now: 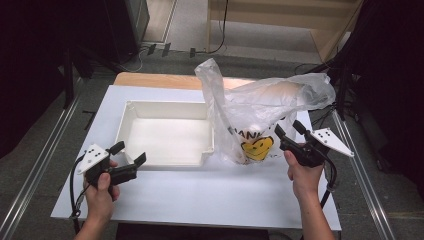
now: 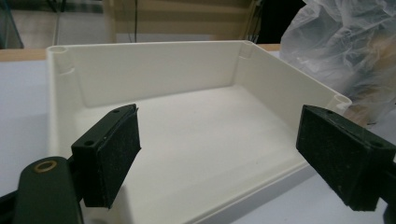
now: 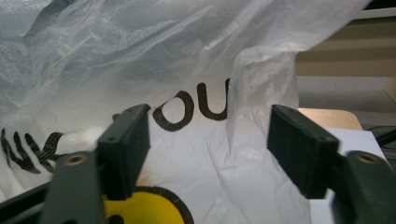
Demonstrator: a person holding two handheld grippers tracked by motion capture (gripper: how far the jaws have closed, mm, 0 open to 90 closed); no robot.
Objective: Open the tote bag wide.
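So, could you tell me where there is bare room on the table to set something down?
The front strip of the white table, between the left gripper and the right gripper, is bare. So is the inside of the white bin. It is crowded at the right, where the plastic bag stands against the bin.

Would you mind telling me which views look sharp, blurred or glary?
High view: soft overall, dark surroundings, bright white table. Left gripper view: white bin evenly lit, near jaws slightly soft. Right gripper view: plastic bag bright and washed out, near jaws blurred.

Plastic bag (image 3: 196,154) reads "THANK YOU" in part, above a smiley
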